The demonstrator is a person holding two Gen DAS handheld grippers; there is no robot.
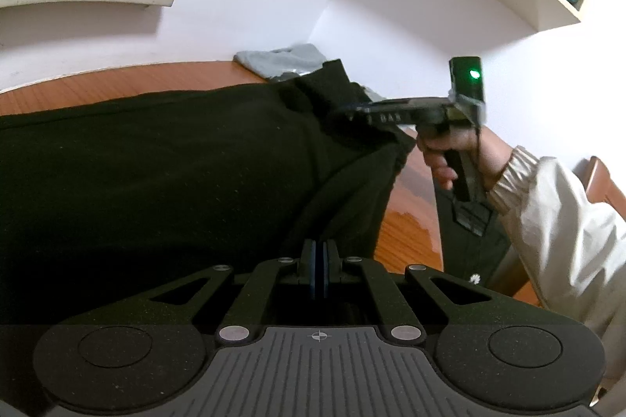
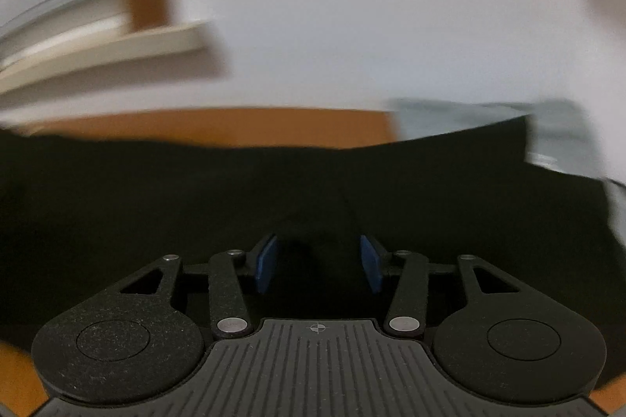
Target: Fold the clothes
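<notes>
A black garment (image 1: 164,174) lies spread across the wooden tabletop (image 1: 117,80). The left hand-held gripper (image 1: 319,262) is pressed together, seemingly pinching its near edge. The right hand-held gripper (image 2: 317,264) hovers spread over the cloth. A grey garment (image 1: 281,61) sits by the wall.

Pale letters on right tongs (image 1: 354,114) body (blurred, unreadable); no other text.

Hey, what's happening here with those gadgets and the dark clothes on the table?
A person is folding a black garment on a wooden table, using a hand-held gripper in each hand. The left hand-held gripper is shut, with the cloth's edge right at its tips. The right hand-held gripper is open over the fabric, not gripping it. A grey garment lies by the wall.
</notes>
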